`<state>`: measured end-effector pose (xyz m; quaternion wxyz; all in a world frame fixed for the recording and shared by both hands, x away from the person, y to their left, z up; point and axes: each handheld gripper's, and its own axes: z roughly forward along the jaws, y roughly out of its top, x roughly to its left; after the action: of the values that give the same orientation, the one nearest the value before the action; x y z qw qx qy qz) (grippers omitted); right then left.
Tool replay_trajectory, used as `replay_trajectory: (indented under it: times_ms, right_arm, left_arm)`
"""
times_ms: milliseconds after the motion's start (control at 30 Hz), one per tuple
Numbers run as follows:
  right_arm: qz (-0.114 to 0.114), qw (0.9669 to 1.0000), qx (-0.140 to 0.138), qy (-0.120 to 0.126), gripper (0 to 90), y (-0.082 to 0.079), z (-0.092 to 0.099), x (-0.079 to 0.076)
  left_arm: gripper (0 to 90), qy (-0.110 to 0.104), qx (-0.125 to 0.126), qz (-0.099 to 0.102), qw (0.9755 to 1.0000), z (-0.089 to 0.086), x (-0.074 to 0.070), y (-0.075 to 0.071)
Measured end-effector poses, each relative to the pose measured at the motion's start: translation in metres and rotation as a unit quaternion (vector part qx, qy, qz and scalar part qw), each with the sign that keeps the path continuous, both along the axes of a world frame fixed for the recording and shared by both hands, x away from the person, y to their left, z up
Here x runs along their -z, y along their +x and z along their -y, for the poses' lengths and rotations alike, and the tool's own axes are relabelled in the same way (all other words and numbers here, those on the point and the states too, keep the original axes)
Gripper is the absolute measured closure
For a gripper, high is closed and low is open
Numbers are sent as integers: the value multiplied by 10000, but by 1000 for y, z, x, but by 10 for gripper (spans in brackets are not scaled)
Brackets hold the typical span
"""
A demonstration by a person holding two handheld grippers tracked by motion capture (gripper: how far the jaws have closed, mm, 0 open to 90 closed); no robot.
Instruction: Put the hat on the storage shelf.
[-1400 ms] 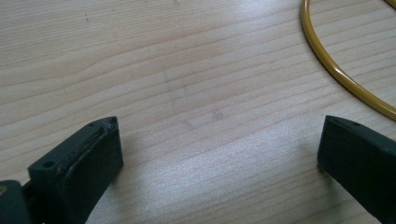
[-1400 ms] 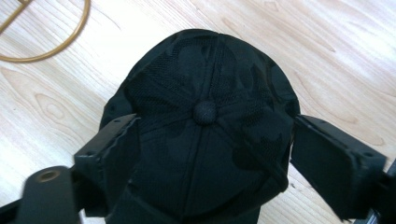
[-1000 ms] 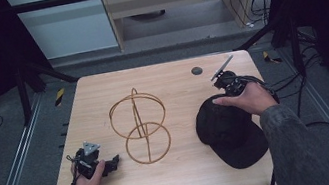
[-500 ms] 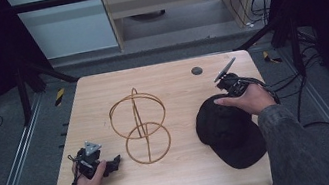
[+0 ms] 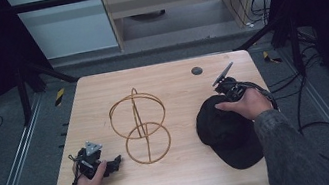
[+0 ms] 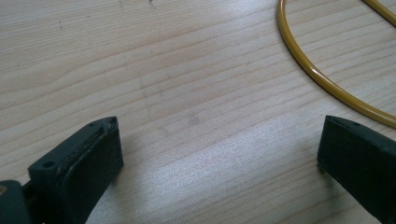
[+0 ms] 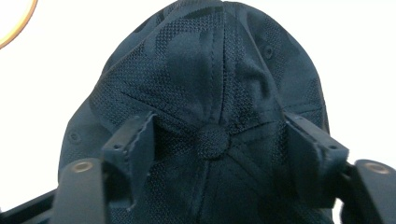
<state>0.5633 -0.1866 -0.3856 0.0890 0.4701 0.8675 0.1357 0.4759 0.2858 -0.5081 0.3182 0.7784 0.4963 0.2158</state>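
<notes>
Low over the black cap [image 7: 205, 84] at the table's [image 5: 190, 169] right, the right gripper [image 7: 212, 154] is held spread; the left gripper [image 6: 210, 154] is spread near the wire frame [image 5: 139, 127].

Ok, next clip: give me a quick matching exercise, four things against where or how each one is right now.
Things:
1. black cap
2. wire stand
3. left gripper
4. right gripper

States:
A. open, low over bare wood beside a yellow ring
B. open, jaws either side of the crown button
C. standing mid-table
D. lying on the table's right side

Pairs: 1-D, 2-C, 3-A, 4-B
</notes>
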Motion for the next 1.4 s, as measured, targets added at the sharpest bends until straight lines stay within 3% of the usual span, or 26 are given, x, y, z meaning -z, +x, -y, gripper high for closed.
replay_trajectory:
  times_ms: [467, 867, 1400]
  right_arm:
    - [-47, 9998, -70, 152, 589, -1, 8, -1]
    - [25, 9997, -182, 177, 660, -5, 13, -5]
    - [232, 9985, -414, 283, 711, -9, 6, -27]
  left_arm:
    - [0, -6, 9, -1, 10000, 0, 0, 0]
    - [0, -5, 11, -2, 10000, 0, 0, 0]
    - [0, -6, 10, -1, 10000, 0, 0, 0]
